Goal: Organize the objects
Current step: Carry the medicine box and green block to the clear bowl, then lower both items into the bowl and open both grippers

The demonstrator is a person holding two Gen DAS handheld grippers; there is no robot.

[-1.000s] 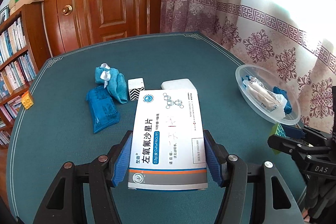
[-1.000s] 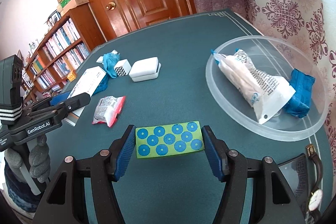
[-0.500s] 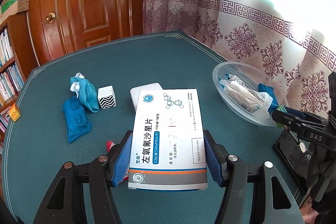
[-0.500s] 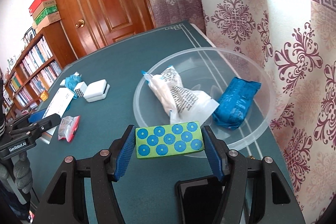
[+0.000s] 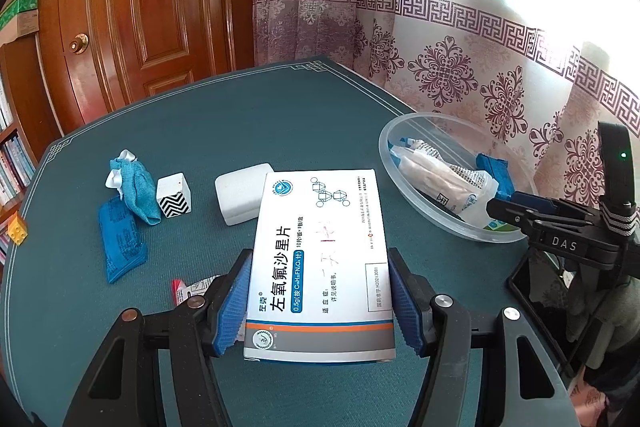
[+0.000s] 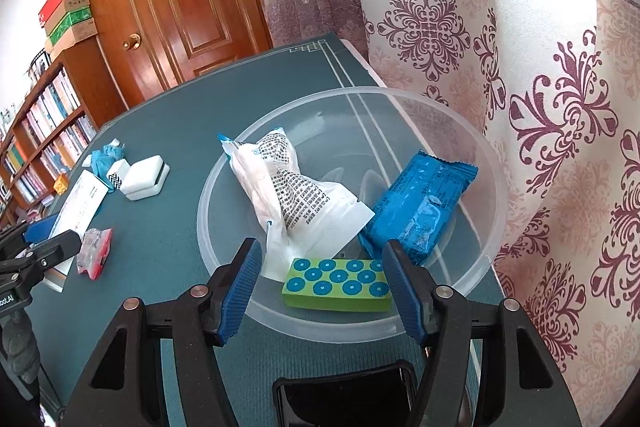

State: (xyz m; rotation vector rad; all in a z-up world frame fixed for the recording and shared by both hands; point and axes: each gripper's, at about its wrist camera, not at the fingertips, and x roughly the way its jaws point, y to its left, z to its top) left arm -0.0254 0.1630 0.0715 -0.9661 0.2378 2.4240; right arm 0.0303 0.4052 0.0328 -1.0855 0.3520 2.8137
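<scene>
Holding the medicine box (image 5: 320, 263) clamped by its long sides, the left tongs (image 5: 320, 301) carry it flat, label up, above the green bench (image 5: 240, 123). A side grip suits a wide, flat carton; it keeps the box level for setting down.

Right tongs (image 6: 322, 291) stand spread over the near rim of the clear bowl (image 6: 472, 143). The green dotted block (image 6: 338, 285) lies inside the bowl, between the blue pads but touching neither as far as I can tell; a clear gap shows on the left side, while the right side is closer. Judgement: block is delivered, tongs free.

Bowl also contains a white printed pouch (image 6: 296, 195) and a blue foil packet (image 6: 420, 203), resting side by side. Bowl seems to be the collecting place, so the box is probably headed there next.

Unsorted on bench: teal cloth (image 5: 136, 187), flat blue packet (image 5: 120, 239), zigzag-patterned cube (image 5: 174, 197), white case (image 5: 240, 193), small red-and-clear sachet (image 6: 94, 253), yellow brick (image 5: 18, 233) at the far left edge.

Pose: left tongs point forward and slightly down, well left of the bowl. Right tongs tilt down into the bowl from its near side, above a dark phone (image 6: 348, 399) beside the bowl.

Risk: box is wide; the crowded bowl leaves little flat room.
</scene>
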